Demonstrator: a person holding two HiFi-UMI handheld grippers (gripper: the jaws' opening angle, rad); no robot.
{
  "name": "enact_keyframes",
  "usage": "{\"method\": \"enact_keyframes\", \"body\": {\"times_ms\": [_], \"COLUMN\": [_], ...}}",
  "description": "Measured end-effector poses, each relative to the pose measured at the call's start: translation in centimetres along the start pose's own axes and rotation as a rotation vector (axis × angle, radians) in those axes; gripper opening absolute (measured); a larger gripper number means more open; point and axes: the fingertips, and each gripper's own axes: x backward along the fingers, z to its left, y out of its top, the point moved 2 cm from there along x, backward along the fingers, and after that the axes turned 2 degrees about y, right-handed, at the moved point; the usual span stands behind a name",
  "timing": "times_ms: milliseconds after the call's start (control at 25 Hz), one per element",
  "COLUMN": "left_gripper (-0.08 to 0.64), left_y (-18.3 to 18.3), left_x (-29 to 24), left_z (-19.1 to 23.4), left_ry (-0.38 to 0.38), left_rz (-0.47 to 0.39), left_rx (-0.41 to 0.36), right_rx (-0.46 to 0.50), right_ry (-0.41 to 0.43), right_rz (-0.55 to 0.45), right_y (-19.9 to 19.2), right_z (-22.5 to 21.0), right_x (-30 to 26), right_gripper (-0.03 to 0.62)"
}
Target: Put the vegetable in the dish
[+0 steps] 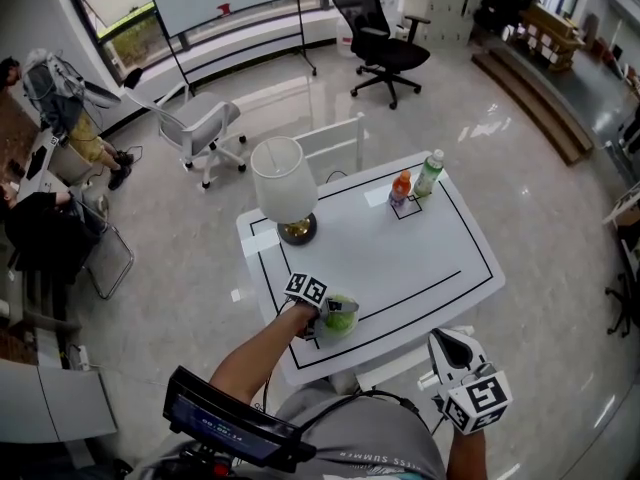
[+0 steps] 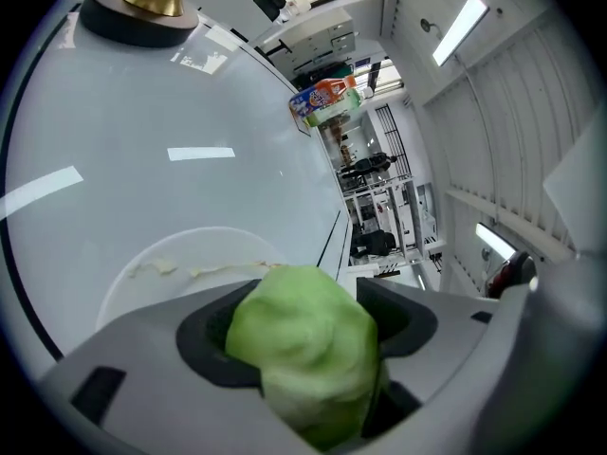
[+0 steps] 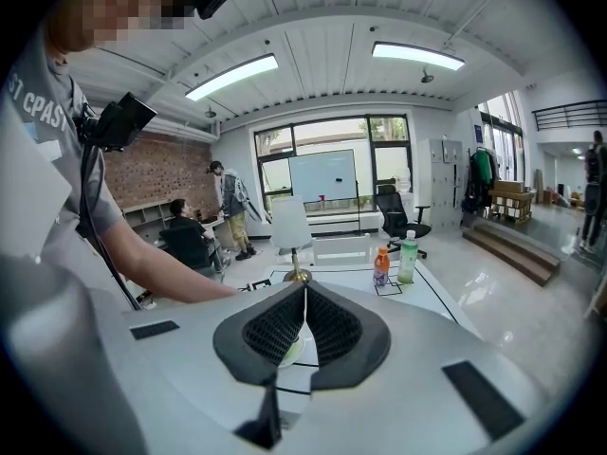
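— Where to look for the vegetable [image 2: 303,344]?

— Between the jaws of the left gripper [image 1: 333,317], pinched from both sides and bulging out past the pads. Roundish and lumpy, so no long axis worth aligning.

— And in relation to the dish [image 2: 166,254]?

— Right at it. In the left gripper view, just beyond and beneath the green lump, showing only a pale rim ahead of the jaws. In the head view, close to the near edge of the table [image 1: 430,258], left of the middle, directly under the load. Cannot tell whether already touching or held slightly above.

— So down, not sideways?

— Probably: a small lowering, then a release, judging by the overlap. Hardly any sideways travel needed.

— Anything from the right gripper [image 1: 458,356]?

— Off the table's near right corner, well apart from the dish, jaws pressed together on nothing. Far less handy than the left, so no call for it here.

— Hazards?

— Possibly a roll off the shallow rim toward the near edge on release. Well clear of the lamp [image 1: 285,196] by the left edge, and of the orange bottle [image 1: 400,186] and green bottle [image 1: 429,173] at the far right corner.
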Motion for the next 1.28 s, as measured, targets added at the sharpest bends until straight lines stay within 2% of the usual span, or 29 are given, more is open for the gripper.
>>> {"method": "enact_keyframes", "body": {"times_ms": [400, 1280], "left_gripper": [0.318, 0.319], "left_y": [-0.2, -0.5], "left_x": [-0.1, 1.1], "left_z": [-0.3, 0.0], "left_ry": [0.028, 0.037], "left_rz": [0.065, 0.041], "left_rx": [-0.075, -0.137], "right_rx": [-0.006, -0.035], "right_ry": [0.015, 0.061], "right_rz": [0.006, 0.055], "right_y": [-0.2, -1.5], "right_z": [-0.6, 0.6], "right_x": [-0.7, -2.8], "right_gripper": [0.008, 0.008]}}
